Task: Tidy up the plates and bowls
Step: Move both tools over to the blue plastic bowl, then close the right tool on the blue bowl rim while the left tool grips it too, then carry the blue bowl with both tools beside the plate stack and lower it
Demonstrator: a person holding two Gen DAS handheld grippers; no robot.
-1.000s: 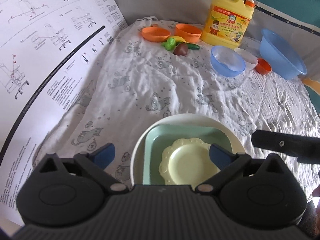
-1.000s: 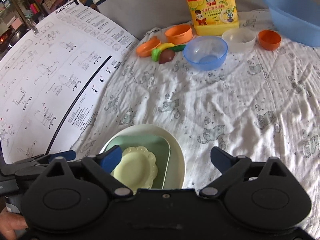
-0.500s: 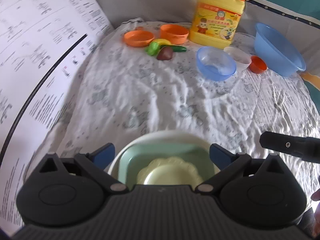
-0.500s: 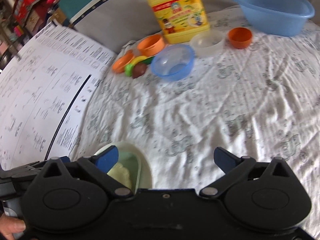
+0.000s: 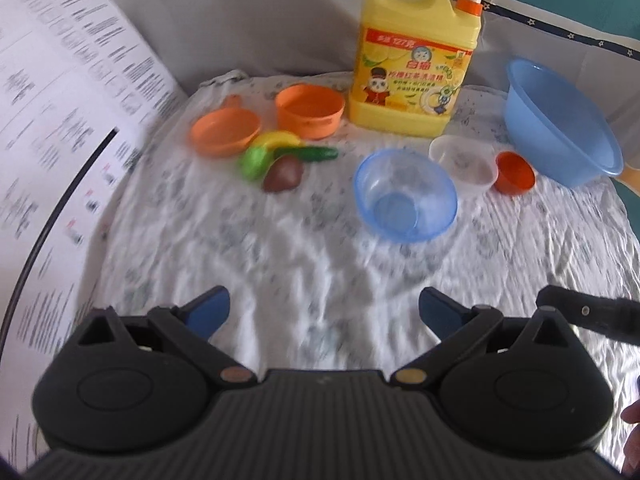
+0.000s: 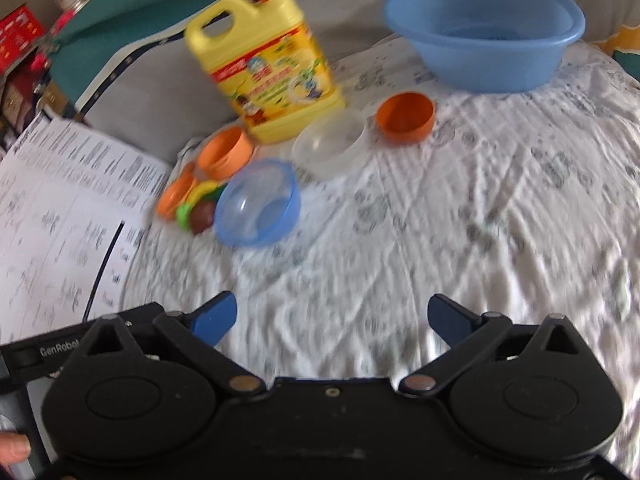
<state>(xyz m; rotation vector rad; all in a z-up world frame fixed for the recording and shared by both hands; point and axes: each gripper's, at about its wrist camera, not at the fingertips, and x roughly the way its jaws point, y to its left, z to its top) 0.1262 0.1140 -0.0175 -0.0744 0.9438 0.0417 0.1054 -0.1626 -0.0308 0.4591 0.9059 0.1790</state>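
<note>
Bowls sit close together at the far side of the cloth, likely so they can be stacked: a blue bowl, a clear bowl and a small orange bowl. Each hand-held gripper, left and right, hangs spread wide and empty above bare cloth. The yellow soap jug shows "127", and the black bar in the right view reads "GenRobo".

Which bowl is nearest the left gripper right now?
The small translucent blue bowl, sitting ahead of the open left gripper; the clear and orange ones lie behind it.
</note>
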